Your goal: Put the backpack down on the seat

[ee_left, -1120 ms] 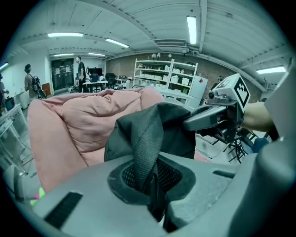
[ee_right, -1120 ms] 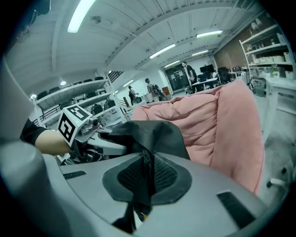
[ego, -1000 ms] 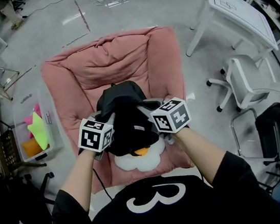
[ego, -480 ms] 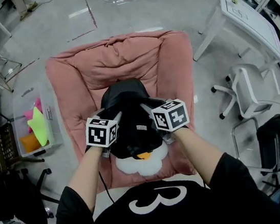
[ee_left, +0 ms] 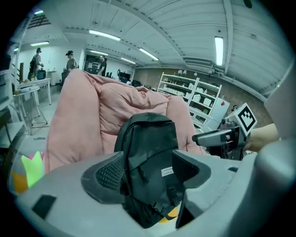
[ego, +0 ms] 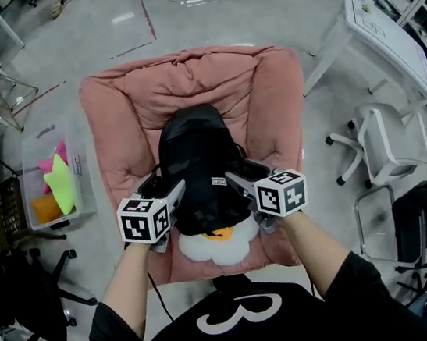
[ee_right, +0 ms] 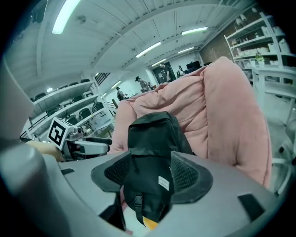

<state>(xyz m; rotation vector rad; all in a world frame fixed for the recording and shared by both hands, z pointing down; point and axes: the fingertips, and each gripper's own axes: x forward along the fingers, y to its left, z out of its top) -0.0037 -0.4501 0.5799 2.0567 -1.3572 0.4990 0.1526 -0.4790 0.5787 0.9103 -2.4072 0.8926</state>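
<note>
Matt black woven cloth on the backpack, soft pink padded fabric on the seat, smooth floor.

Clear bin w/ bright bits L, white desk & office chair R, egg-shaped cushion near cam.

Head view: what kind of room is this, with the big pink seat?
Probably a lab or workshop office. A white desk and an office chair stand on a bare grey floor, and the left gripper view shows long shelves under strip lights.
</note>
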